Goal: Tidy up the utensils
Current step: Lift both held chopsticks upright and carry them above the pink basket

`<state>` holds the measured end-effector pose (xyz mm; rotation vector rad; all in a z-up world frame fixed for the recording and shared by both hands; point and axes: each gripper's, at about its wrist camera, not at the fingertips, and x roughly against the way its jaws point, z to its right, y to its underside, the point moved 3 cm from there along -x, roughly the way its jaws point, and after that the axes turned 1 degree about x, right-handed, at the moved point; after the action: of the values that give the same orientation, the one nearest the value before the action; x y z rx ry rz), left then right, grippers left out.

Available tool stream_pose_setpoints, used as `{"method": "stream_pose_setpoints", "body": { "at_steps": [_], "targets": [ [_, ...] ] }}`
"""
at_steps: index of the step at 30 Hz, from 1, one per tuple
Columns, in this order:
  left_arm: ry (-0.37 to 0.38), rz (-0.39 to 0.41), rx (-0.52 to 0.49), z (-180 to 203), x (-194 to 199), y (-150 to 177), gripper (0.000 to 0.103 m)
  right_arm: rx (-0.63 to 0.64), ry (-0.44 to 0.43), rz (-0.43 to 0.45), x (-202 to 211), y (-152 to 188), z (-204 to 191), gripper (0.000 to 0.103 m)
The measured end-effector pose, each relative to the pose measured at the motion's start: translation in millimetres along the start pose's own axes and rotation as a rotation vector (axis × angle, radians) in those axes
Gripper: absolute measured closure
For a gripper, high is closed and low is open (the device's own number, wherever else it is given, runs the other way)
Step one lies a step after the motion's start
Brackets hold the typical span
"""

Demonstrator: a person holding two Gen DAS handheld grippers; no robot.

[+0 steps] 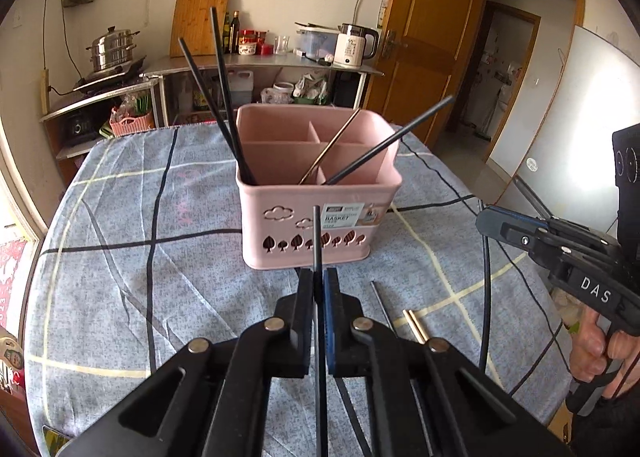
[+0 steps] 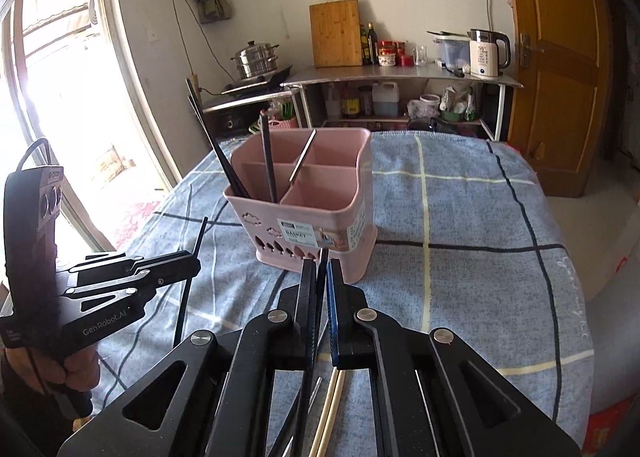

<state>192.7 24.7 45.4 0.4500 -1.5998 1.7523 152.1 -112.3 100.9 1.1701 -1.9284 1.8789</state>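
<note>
Two grippers are each clamped on one black chopstick: the left gripper (image 1: 319,289) pinches its chopstick (image 1: 317,241) upright in nearly closed jaws, and the right gripper (image 2: 320,277) likewise grips its chopstick (image 2: 323,257). The pink basket (image 1: 320,225) is set just ahead on the checked tablecloth (image 1: 140,257). The thin stick could be pivoted in the pads, so a divider could be struck or the wrong compartment entered.
</note>
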Motion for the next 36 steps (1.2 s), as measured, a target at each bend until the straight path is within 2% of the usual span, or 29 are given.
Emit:
{"method": "stream_pose_setpoints", "body": {
  "at_steps": [7, 14, 28, 36],
  "targets": [
    [0.020, 0.101, -0.026, 6.9, 44.3, -17.8, 0.098, 0.032, 0.004, 0.103, 40.5, -18.5, -9.7, 0.099],
    [0.025, 0.164, -0.034, 5.8, 70.4, -28.8, 0.098, 0.069, 0.017, 0.175, 70.1, -30.1, -18.0, 0.099],
    [0.047, 0.172, -0.041, 6.5, 77.4, -42.2, 0.098, 0.103, 0.017, 0.215, 85.9, -44.2, -27.8, 0.099],
    [0.048, 0.180, -0.040, 2.7, 84.3, -69.0, 0.098, 0.127, -0.013, 0.241, 85.8, -66.8, -36.5, 0.099]
  ]
}}
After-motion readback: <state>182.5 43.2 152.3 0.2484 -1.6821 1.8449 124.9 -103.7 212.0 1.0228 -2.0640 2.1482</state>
